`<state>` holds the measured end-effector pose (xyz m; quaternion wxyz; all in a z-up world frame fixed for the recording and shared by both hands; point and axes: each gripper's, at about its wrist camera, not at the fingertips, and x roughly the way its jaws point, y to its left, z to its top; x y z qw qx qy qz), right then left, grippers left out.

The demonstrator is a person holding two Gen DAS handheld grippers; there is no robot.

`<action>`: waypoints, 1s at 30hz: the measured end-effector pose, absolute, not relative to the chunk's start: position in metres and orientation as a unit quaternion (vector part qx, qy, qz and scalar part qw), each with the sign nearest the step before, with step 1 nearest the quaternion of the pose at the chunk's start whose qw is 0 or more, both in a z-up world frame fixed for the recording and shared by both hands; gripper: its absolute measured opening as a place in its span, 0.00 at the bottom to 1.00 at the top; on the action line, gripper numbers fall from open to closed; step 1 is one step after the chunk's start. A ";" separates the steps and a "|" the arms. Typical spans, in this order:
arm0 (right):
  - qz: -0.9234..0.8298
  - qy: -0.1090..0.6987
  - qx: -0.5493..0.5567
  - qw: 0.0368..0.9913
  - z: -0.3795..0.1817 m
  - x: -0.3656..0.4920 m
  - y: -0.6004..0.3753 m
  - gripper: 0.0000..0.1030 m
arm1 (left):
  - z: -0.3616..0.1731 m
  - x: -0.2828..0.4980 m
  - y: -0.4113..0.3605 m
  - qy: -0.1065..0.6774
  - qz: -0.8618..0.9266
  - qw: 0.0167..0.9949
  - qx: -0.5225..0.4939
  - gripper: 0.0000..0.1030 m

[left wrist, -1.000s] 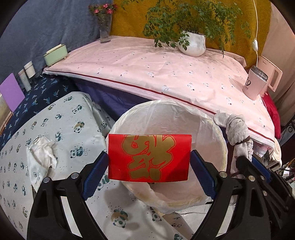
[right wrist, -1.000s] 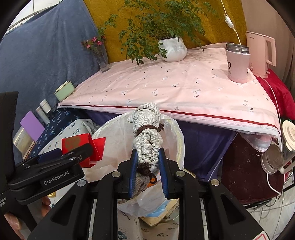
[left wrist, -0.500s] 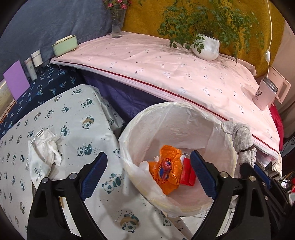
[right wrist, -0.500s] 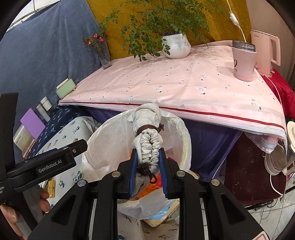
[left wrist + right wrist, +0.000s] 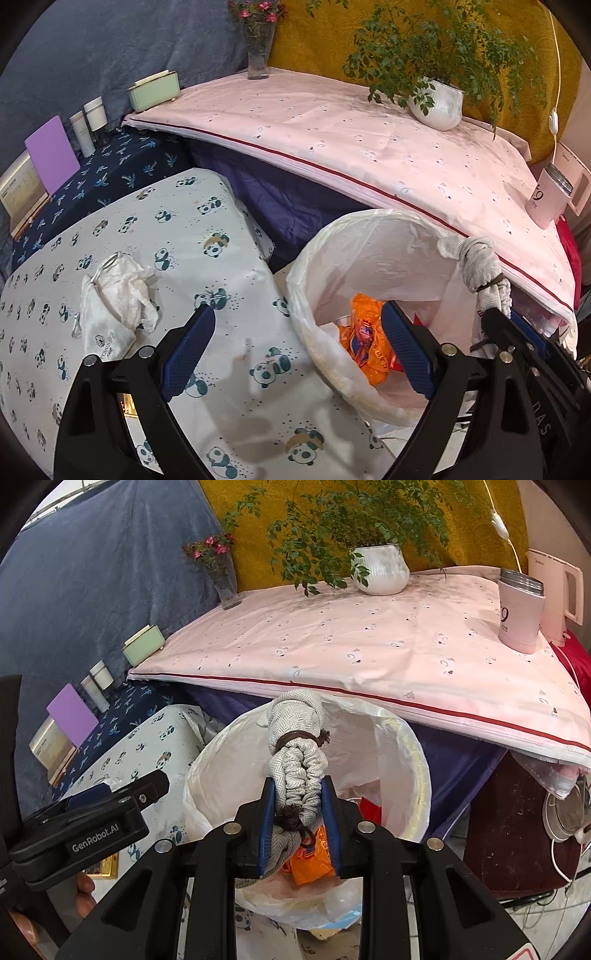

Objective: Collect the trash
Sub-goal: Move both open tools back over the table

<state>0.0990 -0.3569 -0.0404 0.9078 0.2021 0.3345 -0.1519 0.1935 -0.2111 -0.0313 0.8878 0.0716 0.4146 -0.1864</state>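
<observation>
A bin with a white liner [image 5: 369,229] stands beside the panda-print table [image 5: 229,406]. Inside it lie an orange wrapper [image 5: 365,339] and a red envelope [image 5: 369,808]. My left gripper [image 5: 297,310] is open with nothing in it, and it straddles the bin's left rim and the table edge. A crumpled white tissue [image 5: 118,299] lies on the table to its left. My right gripper [image 5: 297,794] holds a tied grey cloth bundle [image 5: 299,746] upright over the bin. Its jaws are opening, and the pads still touch the bundle.
Behind the bin a pink-covered table [image 5: 369,646] carries a potted plant [image 5: 380,568], a flower vase [image 5: 225,579], a pink mug [image 5: 521,616] and a kettle [image 5: 557,594]. A purple card [image 5: 51,158] and small jars [image 5: 88,125] stand at far left. A person's hand [image 5: 85,886] holds the left gripper.
The red envelope has left my left gripper and lies in the bin. The left gripper has shifted left toward the panda table. The bundle stays between the right pads, now spread slightly wider.
</observation>
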 end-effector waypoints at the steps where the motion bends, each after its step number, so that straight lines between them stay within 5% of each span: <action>1: -0.153 0.331 0.201 0.909 -0.039 0.100 -0.356 0.27 | -0.031 0.194 -0.209 0.414 -0.185 0.888 0.070 0.84; 5: -0.153 0.317 0.202 0.914 -0.033 0.099 -0.351 0.41 | -0.032 0.196 -0.199 0.414 -0.175 0.891 0.067 0.84; 30: -0.075 0.329 0.158 0.928 -0.009 0.115 -0.252 0.43 | -0.025 0.198 -0.084 0.420 -0.087 0.903 0.003 0.87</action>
